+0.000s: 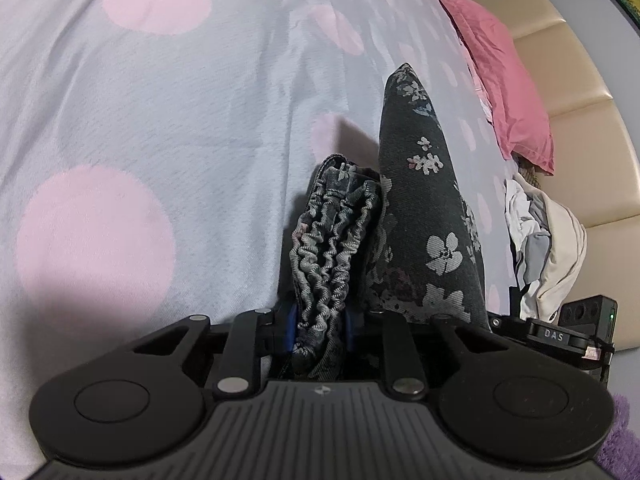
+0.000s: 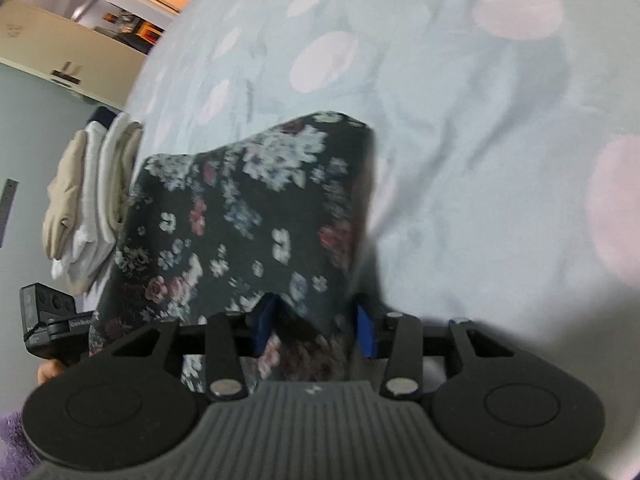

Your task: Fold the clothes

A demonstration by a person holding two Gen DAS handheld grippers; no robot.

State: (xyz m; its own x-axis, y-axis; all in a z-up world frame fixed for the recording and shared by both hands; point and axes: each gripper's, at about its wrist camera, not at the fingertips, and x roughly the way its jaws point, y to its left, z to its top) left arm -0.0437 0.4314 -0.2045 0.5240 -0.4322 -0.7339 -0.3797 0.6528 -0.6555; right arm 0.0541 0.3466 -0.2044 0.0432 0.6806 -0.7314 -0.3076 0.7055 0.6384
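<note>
Nearest the left wrist camera, the left gripper [image 1: 320, 328] is clamped on the ruched elastic waistband [image 1: 334, 248] of a dark floral cotton garment [image 1: 424, 216], the gathered band pinched tight between its blue pads. Beyond it the garment rises in a tall fold above the pale blue bedsheet with large pink dots [image 1: 180, 120]. A pink pillow [image 1: 504, 80] lies at the beige padded headboard [image 1: 576, 92], with a heap of white and cream clothes [image 1: 540, 240] beside it.

From the right wrist, the right gripper [image 2: 316, 324] has the same garment [image 2: 240, 216] draped between its blue pads [image 2: 366, 334], which stand apart; the blur hides whether they press it. Folded cream and white clothes [image 2: 92, 200] lie at the bed's edge.
</note>
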